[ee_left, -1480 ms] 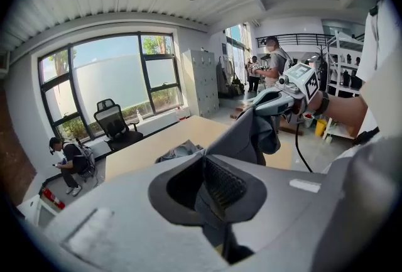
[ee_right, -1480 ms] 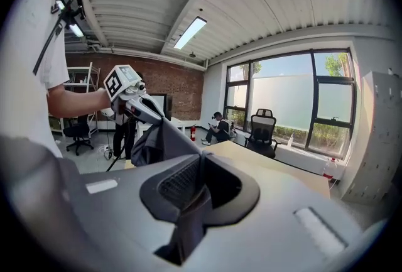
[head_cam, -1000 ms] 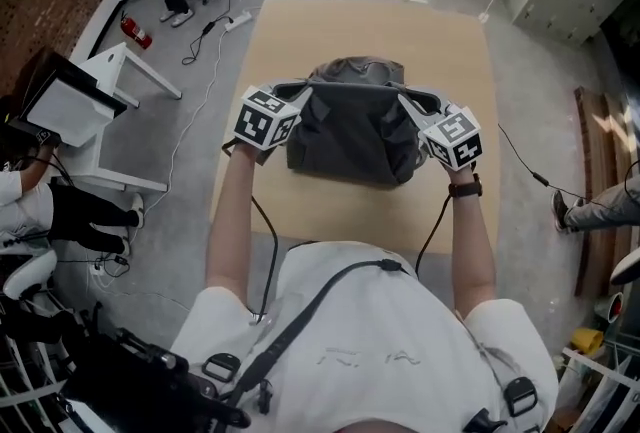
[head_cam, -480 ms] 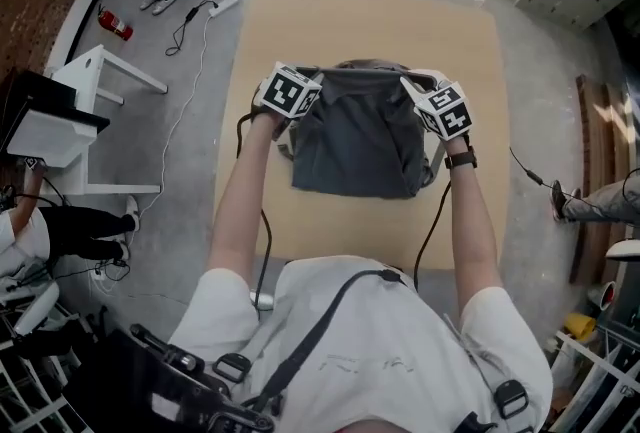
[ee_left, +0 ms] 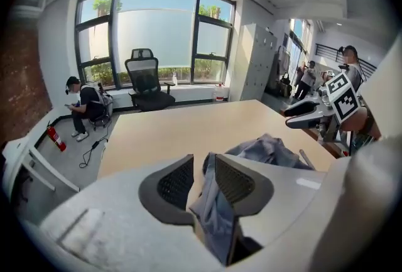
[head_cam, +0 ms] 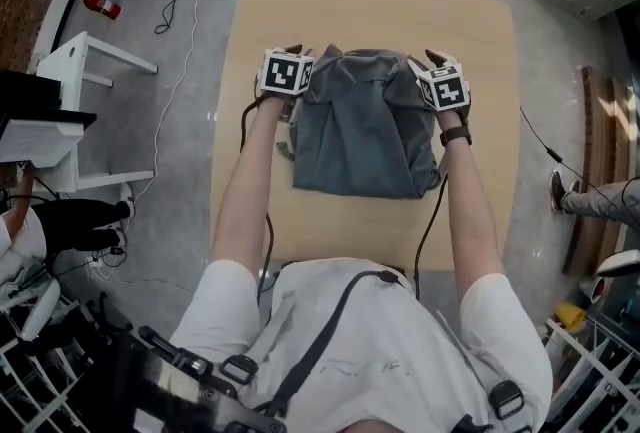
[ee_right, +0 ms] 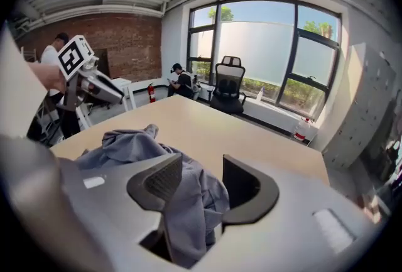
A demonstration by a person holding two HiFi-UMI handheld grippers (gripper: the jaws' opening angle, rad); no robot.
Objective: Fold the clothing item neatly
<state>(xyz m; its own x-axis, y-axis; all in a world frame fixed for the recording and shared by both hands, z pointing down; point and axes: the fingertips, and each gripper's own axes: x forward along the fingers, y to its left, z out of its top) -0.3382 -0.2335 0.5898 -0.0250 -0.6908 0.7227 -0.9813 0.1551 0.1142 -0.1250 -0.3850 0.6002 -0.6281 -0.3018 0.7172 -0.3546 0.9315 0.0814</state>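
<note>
Currently the tan tabletop (head_cam: pixel 370 6) carries the grey garment (head_cam: pixel 365 136) at its middle. The garment's long axis runs from my near side to the far side. Its near edge lies straight and flat across the tabletop, and its far end is rumpled between the two claws. A second ago the garment was bunched and shorter, with its far edge held up. Since then that edge has been carried away from me and down, and the cloth now lies longer and flatter.

The left claw (ee_left: pixel 202 159) has just been opening. Its jaws stand apart, with a fold of cloth hanging loose against the right-hand pad and clear of the other. The right claw (ee_right: pixel 202 161) has likewise just been opening. It gapes wider, the cloth draped against its left-hand pad and clear of the other.

The left cube (head_cam: pixel 285 73) and the right cube (head_cam: pixel 443 86) show only black-and-white square markers.
</note>
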